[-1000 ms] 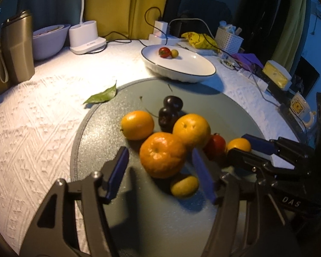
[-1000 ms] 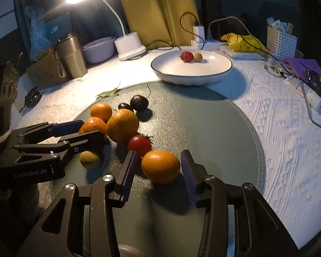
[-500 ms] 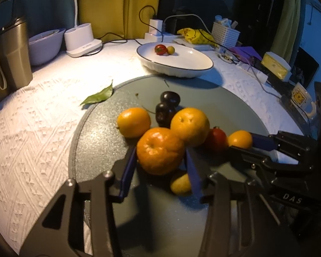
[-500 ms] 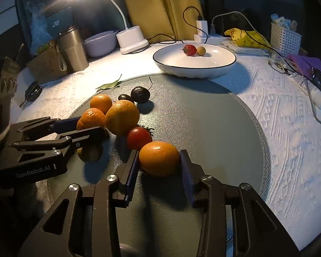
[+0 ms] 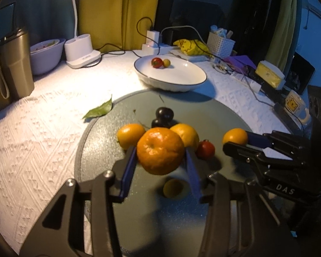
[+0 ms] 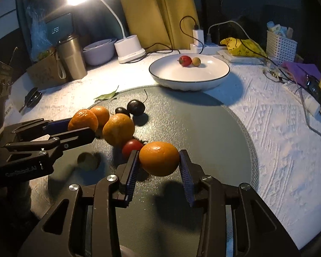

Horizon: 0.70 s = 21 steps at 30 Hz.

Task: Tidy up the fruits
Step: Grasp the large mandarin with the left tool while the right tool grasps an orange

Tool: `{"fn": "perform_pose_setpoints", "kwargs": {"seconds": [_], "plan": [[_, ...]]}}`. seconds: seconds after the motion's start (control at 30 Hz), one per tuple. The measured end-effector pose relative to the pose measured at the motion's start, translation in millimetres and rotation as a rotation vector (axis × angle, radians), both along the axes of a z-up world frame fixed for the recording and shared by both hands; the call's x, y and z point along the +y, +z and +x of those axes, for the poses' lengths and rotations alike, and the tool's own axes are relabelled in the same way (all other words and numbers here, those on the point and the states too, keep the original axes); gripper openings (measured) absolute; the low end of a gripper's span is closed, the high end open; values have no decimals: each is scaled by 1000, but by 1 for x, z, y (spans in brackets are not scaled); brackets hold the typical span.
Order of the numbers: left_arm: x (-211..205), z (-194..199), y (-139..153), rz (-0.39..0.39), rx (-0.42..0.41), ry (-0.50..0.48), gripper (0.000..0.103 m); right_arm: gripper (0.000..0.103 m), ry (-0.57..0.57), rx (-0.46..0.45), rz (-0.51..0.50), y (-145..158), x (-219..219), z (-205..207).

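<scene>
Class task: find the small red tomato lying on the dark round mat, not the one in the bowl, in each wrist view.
Left wrist view: red tomato, right of centre, beside the held orange.
Right wrist view: same tomato, left of centre, by the left finger.
Shared landmark: the white bowl.
</scene>
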<state>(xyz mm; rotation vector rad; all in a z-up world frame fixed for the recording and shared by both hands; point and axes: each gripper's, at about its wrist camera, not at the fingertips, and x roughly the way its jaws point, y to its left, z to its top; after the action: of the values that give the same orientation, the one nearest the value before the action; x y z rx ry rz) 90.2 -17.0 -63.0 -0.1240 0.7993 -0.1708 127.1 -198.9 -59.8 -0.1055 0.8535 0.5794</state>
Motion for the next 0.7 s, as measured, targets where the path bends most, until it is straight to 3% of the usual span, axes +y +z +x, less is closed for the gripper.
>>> {"fn": "perform_pose_setpoints", "kwargs": {"seconds": [0.7], "plan": [[5,19,30,8,-70,-4,46,40,-26,-89,11,31,-5,31]]}}
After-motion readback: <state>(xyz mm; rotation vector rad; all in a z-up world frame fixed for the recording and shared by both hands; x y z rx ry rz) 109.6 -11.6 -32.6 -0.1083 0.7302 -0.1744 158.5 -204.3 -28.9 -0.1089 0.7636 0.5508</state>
